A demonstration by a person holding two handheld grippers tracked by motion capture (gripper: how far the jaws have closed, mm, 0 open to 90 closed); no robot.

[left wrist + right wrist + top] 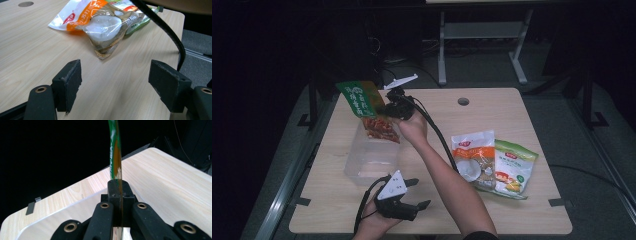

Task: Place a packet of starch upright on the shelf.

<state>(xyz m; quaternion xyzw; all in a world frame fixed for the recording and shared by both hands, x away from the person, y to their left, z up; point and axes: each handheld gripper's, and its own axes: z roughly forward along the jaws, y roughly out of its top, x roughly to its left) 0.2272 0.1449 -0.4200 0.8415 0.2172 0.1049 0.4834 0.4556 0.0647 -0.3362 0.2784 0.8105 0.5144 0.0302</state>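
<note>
Right now, step in hand: as I judge it, lowering the green snack packet [367, 107] into the clear plastic bin [371, 156].
Right gripper [120, 192]: jaws pinched flat on the packet's edge, holding it above the bin.
Left gripper [115, 77]: jaws wide apart, empty, low over the table [432, 210].
Doing it well: I'd keep the packet hanging straight, clear the rim, then release.
Waiting: two more packets [492, 162] lie to the right.
</note>
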